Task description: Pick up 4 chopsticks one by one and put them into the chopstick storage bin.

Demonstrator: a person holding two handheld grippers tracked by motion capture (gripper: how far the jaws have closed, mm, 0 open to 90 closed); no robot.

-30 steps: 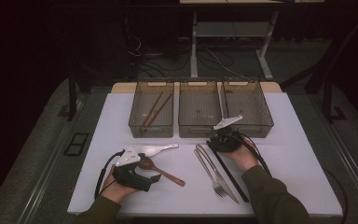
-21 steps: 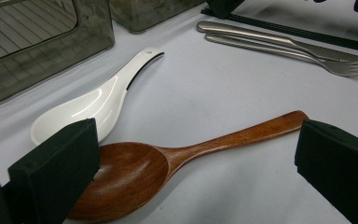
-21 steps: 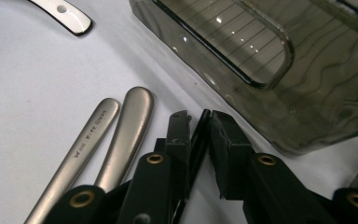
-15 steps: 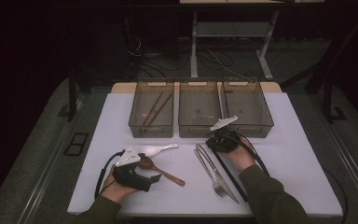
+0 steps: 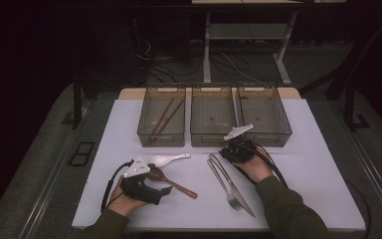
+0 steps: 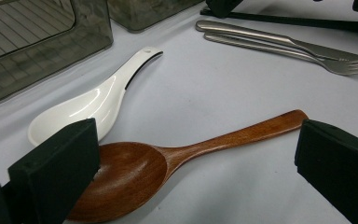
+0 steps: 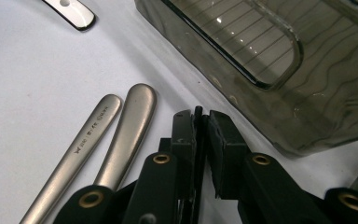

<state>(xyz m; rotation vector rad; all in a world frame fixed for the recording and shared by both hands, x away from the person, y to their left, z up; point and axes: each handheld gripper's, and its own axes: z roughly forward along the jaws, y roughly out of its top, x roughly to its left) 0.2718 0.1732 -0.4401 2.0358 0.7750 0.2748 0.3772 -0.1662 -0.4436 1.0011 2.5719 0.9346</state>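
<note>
The left gripper (image 6: 191,177) is held low over the white table (image 5: 318,164) with its jaws wide apart, and the wooden spoon (image 6: 168,163) lies between them, untouched by the pads. Just beyond it the white ceramic spoon (image 6: 93,100) is seen. Farther off, the right gripper (image 7: 201,122) has just been closing and is clamped on a thin black chopstick (image 7: 198,114), beside the fork (image 5: 224,184) and knife (image 5: 236,191). Three trays (image 5: 213,139) are lined up behind.
</note>
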